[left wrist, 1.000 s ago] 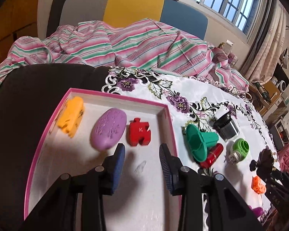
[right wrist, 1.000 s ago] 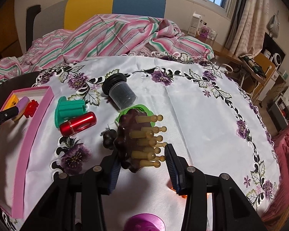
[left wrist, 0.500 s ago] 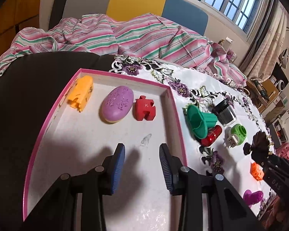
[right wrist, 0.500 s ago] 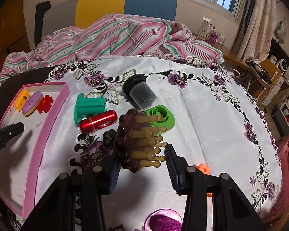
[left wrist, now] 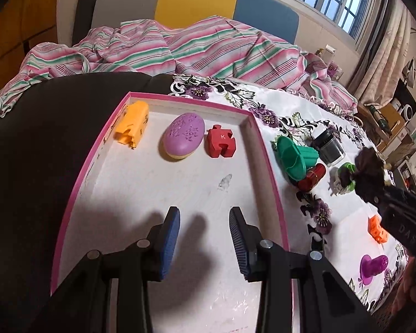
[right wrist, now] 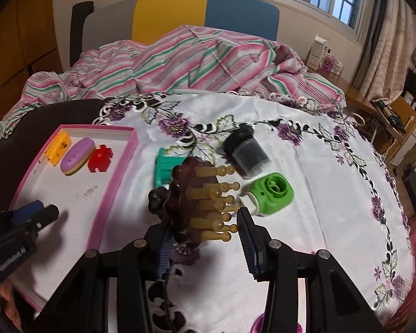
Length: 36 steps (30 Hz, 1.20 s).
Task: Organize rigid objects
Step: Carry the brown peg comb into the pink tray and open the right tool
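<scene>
Here the right gripper [right wrist: 205, 238] is clenched on a dark brown massage brush [right wrist: 185, 202], whose yellowish round-tipped pegs [right wrist: 216, 194] stick out toward the right of the frame. In the right wrist view the brush sits in the lower middle, above the flowered white tablecloth [right wrist: 319, 194]. In the left wrist view the same brush [left wrist: 370, 166] shows at the right edge, up off the cloth.

The left gripper [left wrist: 205, 238] has its jaws parted with nothing between them; it hangs over the bare white floor of the pink-rimmed tray [left wrist: 266, 149], in the lower middle of its frame. Three things lie in a row near the tray's far wall: a yellow block [left wrist: 133, 123] at the left, a purple oval [left wrist: 183, 136] in the middle and a red puzzle piece [left wrist: 220, 141] at the right.

On the cloth to the right of the tray lie a green fluted piece [left wrist: 294, 156], a red cylinder [left wrist: 312, 177] touching it, a dark jar [left wrist: 328, 148] on its side, and a light green part [right wrist: 271, 193]. Lower right in the left wrist view are a small orange piece [left wrist: 375, 229] and a magenta piece [left wrist: 373, 267]. A striped pink and green sheet [right wrist: 194, 61] is bunched across the top, behind the table.
</scene>
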### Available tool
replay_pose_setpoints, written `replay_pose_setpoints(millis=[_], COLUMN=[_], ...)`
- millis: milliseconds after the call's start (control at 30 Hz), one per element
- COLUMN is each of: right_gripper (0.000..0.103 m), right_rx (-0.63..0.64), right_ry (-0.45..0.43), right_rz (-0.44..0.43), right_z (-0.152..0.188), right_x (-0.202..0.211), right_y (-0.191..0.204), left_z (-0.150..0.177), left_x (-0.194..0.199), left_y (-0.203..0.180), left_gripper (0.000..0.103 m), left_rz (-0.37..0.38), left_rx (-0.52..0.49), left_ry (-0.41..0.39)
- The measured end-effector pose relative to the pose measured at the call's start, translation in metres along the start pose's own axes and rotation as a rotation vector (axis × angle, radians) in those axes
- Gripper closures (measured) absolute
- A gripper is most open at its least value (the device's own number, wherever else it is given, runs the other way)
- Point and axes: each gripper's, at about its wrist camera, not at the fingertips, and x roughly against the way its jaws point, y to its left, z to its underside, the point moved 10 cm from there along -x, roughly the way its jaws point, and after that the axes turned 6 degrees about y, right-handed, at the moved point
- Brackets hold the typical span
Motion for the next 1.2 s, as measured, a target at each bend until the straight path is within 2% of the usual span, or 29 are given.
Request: replay_pose_setpoints(millis=[233, 367, 667, 867, 1200], right_gripper=[0.059, 0.059, 0.059, 0.059, 0.059], right_rx=[0.015, 0.04, 0.097, 0.138, 0.141], right_ry=[-0.017, -0.029, -0.017, 0.016, 0.085], right_rz=[-0.073, -0.111, -0.224, -0.233, -0.198], right_z=[-0.014, -0.022, -0.036, -0.041, -0.034], right_x=[0.002, 0.003, -0.008, -0.027, -0.06], right_y=[0.033, 0.054, 0.111, 0.136, 0.14], left_z=[0.009, 0.014, 0.02, 0.02, 0.022], left_x=[0.004, 0.006, 0.011, 0.014, 0.008], left_y=[0.007, 0.015, 0.031, 0.038, 0.041], left_gripper=[0.066, 0.066, 0.066, 0.066, 0.066], left_rz=[-0.023, -0.061, -0.097, -0.117, -0.092], left_rx=[0.009, 0.01, 0.02, 0.016, 0.021], left_ry=[0.006, 0.009, 0.012, 0.007, 0.036])
